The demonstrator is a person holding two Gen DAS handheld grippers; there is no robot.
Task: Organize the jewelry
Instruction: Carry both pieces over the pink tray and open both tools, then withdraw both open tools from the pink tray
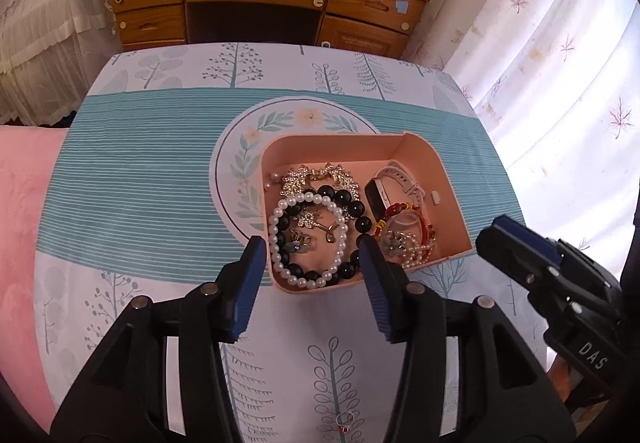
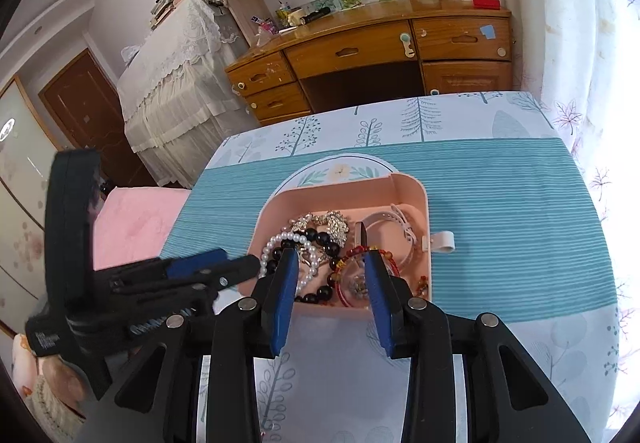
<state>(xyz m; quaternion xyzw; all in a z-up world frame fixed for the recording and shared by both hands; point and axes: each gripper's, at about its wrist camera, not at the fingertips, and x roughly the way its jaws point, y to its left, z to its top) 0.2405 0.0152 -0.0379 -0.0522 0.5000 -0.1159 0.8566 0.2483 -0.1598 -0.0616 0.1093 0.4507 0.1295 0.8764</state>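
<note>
Pink box (image 1: 416, 159) holds pearl bracelet (image 1: 308, 239), black beads (image 1: 362, 223), white watch (image 1: 394, 183)

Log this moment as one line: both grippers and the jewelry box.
left gripper: open, empty | right gripper: open, empty | pink box: on table, holds pearl bracelet, black beads, watch

Looking down my right gripper (image 2: 331, 275), I see its blue-padded jaws parted with nothing held, poised over the near edge of a pink tray (image 2: 425, 211) on a teal-striped tablecloth (image 2: 500, 223). Inside the tray lie a pearl bracelet (image 2: 272, 243), black beads (image 2: 320, 239), a red beaded bracelet (image 2: 352, 253) and a white watch strap (image 2: 394, 219). My left gripper (image 2: 240, 269) reaches toward the tray's left side.
</note>
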